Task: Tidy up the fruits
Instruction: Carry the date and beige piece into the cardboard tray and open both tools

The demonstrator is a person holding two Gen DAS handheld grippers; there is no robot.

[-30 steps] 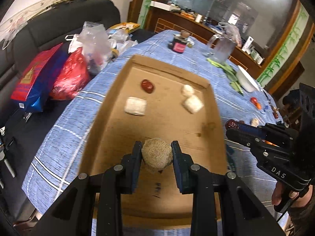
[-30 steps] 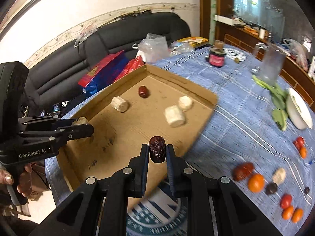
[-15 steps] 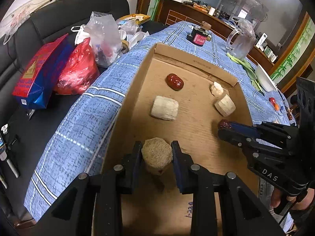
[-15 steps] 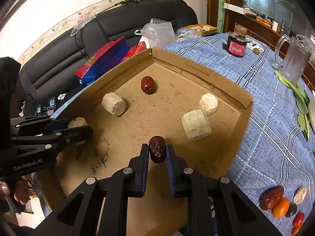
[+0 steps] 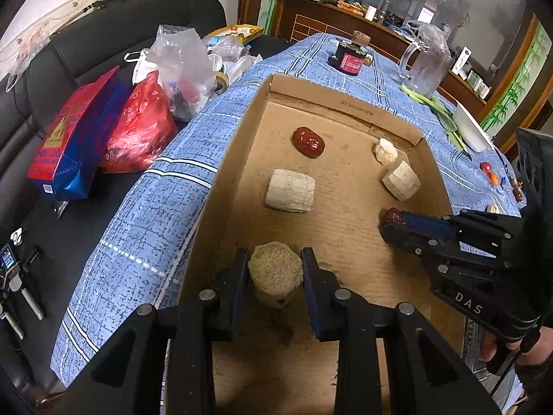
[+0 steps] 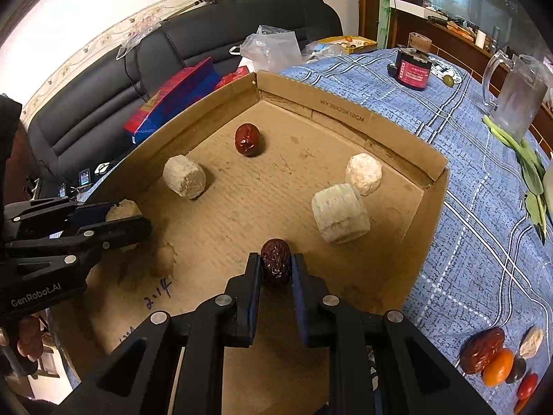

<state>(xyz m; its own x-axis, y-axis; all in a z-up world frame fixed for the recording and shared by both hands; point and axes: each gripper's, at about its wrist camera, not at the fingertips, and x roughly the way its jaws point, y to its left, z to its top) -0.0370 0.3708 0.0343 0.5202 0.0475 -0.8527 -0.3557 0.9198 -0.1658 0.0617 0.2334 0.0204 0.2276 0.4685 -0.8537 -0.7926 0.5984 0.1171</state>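
Placing step imo: left gripper [image 5: 274, 269] clamps a pale chunk [image 5: 274, 276], right gripper [image 6: 275, 264] pinches a red date [image 6: 275, 261], both over the cardboard box [image 6: 345, 110]. Next: lower to the floor w/ space, then let go.

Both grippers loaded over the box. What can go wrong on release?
1. The red date in the right gripper is rounded; dropped, it may roll into the pale cylinder just ahead.
2. The left gripper holds its pale chunk near the cardboard box's left wall; opening could knock the wall.

Both wrist views look steeply down, close, sharing the cardboard box [image 5: 345, 110] interior.
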